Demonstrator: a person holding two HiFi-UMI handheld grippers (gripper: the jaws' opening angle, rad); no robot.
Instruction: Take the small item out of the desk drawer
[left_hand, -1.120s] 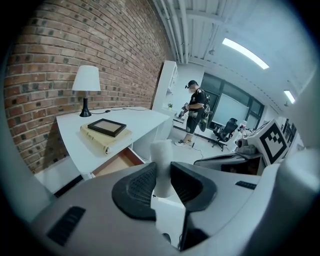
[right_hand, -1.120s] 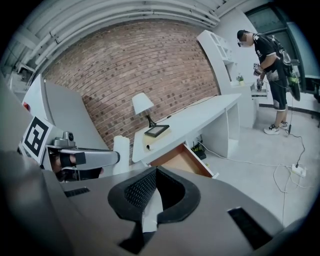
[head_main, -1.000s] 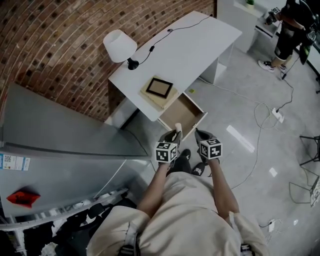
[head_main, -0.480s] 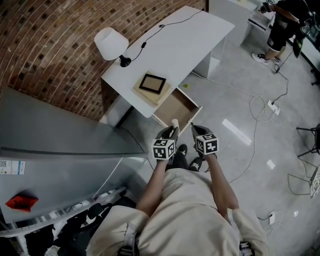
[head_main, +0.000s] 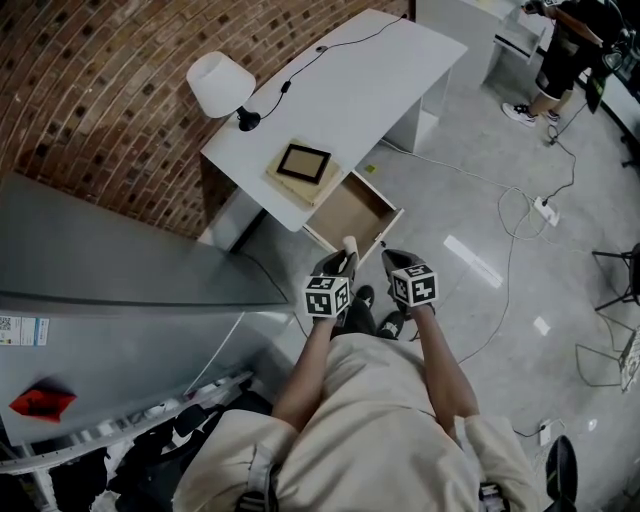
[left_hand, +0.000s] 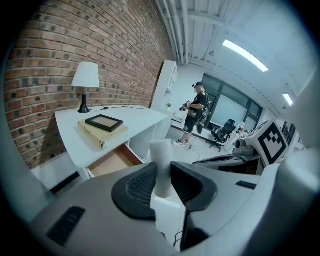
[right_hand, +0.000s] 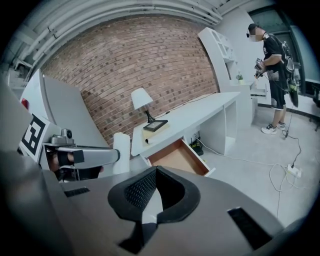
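Small white cylinder (left_hand: 161, 152) upright betw. left claw's (left_hand: 162, 175) pads, jaws opening. Right claw (right_hand: 155, 171) pressed together, level alongside, both held fwd.

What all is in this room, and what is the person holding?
Desk: one, white, against brick wall.
Drawer: one, wood-brown inside, pulled open under desk.
Lamp: one, white, on desk.
Book: one, cream, on desk.
Picture frame: one, black, on the book.
Power strip: one, white, on grey floor.
Other person: one, dark clothes, far corner.
Cylinder: one, white, upright between left jaws.
Left hand-held gripper: one, grey, jaws opening, cylinder between them.
Right hand-held gripper: one, grey, jaws together, empty.
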